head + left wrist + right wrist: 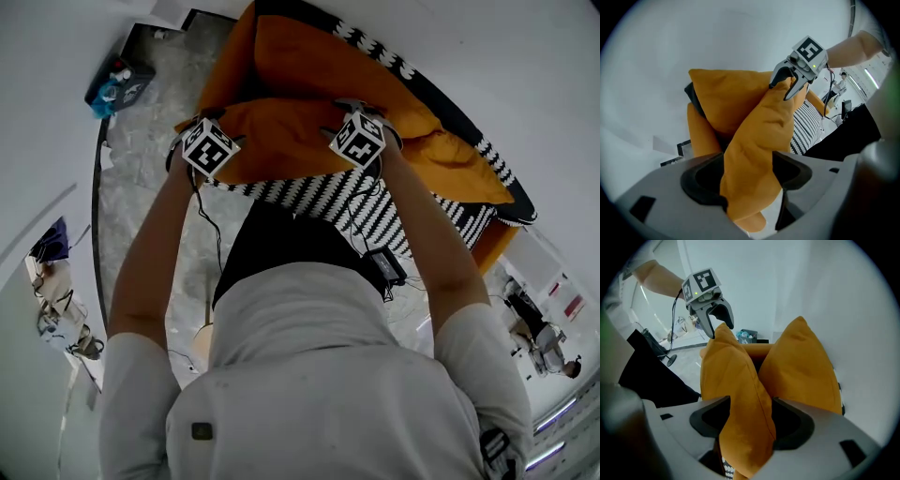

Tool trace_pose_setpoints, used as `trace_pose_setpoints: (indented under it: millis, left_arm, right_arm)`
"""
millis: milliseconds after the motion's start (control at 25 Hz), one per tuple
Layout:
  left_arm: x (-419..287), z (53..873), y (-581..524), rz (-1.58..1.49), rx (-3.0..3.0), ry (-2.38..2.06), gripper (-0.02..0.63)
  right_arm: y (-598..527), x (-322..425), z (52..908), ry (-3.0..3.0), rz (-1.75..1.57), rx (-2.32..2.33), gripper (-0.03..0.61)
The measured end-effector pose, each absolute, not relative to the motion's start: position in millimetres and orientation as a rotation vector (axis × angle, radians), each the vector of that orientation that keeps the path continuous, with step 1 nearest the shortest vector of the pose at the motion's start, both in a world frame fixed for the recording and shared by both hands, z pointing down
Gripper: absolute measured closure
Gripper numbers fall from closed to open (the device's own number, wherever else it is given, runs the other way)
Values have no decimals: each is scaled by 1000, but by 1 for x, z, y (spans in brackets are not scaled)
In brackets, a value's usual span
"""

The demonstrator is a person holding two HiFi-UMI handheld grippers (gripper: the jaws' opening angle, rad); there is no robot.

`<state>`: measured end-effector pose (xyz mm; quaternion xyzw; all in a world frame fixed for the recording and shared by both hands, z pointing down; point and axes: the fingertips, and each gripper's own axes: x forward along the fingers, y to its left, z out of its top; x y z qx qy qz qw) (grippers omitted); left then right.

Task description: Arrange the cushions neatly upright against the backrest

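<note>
Two orange cushions sit on a black-and-white patterned seat [349, 199], and I lean over them from the front.

The front cushion [291, 141] has its long axis running left to right across the seat, parallel to the backrest [424, 86]. Its upper seam faces up toward me and stretches from one claw to the other. The cushion's right end reaches past my right claw toward the seat's far corner.

Just behind it, the back cushion [319, 61] stands upright against the backrest. In the right gripper view one of its corners points up.

Both my bare arms [150, 253] reach forward and down, roughly parallel. Each hand is wrapped around a claw, and the marker cubes face up.

My left claw [749, 180] is at the left end of the upper seam. Its jaws are spread wide and released, and a fold of the front cushion hangs loosely between them.

My right claw [749, 420] is at the right part of the same seam. It too is spread wide and released, with orange fabric filling the gap between its jaws.

Grey floor [150, 131] shows to the left of the seat.
</note>
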<state>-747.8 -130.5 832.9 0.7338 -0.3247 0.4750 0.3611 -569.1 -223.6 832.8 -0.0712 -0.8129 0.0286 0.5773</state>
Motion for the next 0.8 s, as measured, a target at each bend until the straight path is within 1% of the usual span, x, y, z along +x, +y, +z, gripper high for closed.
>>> trace_pose_setpoints:
  millis: [240,400,480,560,800]
  left_arm:
    - [-751,873,-119,1338,1818,-760,293]
    - [-755,891,-118,1307,1766,-752,295]
    - [-756,896,-119,1290,1757,-751,303]
    - [-756,898,-119,1277,1753,-748,333]
    - [-751,892,-116,1280,1785,-788,458]
  right_arm:
    - [-224,-565,862,-1828,89,-154,305]
    - [-224,-565,870,-1817,105,-145,307]
    - [-223,-564,873,-1813,107,-145,321]
    - [-222,-564,874,-1808,108,-143,349]
    - [-215,-562,872,-1804,97,-151,427]
